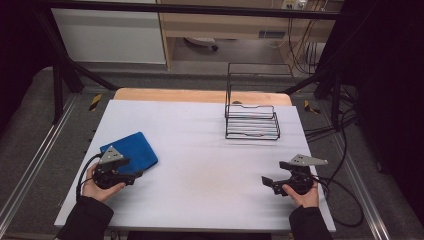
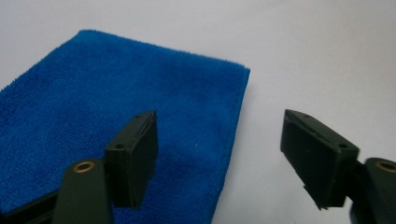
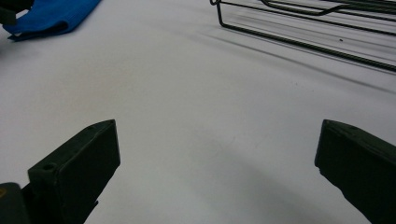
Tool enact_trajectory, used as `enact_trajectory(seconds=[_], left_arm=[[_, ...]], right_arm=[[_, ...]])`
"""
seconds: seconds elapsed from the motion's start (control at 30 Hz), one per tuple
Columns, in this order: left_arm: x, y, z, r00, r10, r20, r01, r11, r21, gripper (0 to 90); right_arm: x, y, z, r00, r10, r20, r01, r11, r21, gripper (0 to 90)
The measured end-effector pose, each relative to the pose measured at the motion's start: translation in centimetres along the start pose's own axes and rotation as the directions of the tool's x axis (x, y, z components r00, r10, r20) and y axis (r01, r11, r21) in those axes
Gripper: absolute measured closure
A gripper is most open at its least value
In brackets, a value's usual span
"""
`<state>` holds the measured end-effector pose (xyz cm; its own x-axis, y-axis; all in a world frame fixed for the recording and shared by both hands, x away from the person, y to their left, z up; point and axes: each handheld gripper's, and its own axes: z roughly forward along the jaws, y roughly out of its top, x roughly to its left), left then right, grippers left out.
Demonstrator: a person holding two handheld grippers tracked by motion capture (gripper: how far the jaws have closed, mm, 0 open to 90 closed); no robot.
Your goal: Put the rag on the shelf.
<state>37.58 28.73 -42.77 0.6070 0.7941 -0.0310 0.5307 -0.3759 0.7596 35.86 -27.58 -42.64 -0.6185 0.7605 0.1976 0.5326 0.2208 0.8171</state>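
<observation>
A folded blue cloth lies on the left of the white table. My left gripper hovers at the cloth's near right corner, held by a hand. In the left gripper view its jaws stand apart: my left gripper is open, one jaw over the blue cloth and the other over bare table, and the cloth's right edge runs between them. My right gripper rests low at the table's right side, pointing left. In the right gripper view it is open wide over bare table.
A black wire rack with a tall back frame stands at the table's far right; its base wires cross the top of the right gripper view. Cables trail off the right edge. The blue cloth shows far off.
</observation>
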Motion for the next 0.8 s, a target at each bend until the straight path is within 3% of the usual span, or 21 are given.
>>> enact_trajectory(seconds=[0.3,0.8], left_arm=[[0.6,-0.5,1.0,0.9981,0.05,-0.037,-0.046,0.9944,0.095,48.3],[0.7,-0.7,1.8,0.9953,0.074,-0.063,-0.066,0.9915,0.112,58.3]], right_arm=[[0.0,0.0,0.1,1.0,-0.004,0.001,0.004,1.0,0.006,0.7],[0.0,0.0,0.1,1.0,-0.004,-0.001,0.004,1.0,0.007,0.9]])
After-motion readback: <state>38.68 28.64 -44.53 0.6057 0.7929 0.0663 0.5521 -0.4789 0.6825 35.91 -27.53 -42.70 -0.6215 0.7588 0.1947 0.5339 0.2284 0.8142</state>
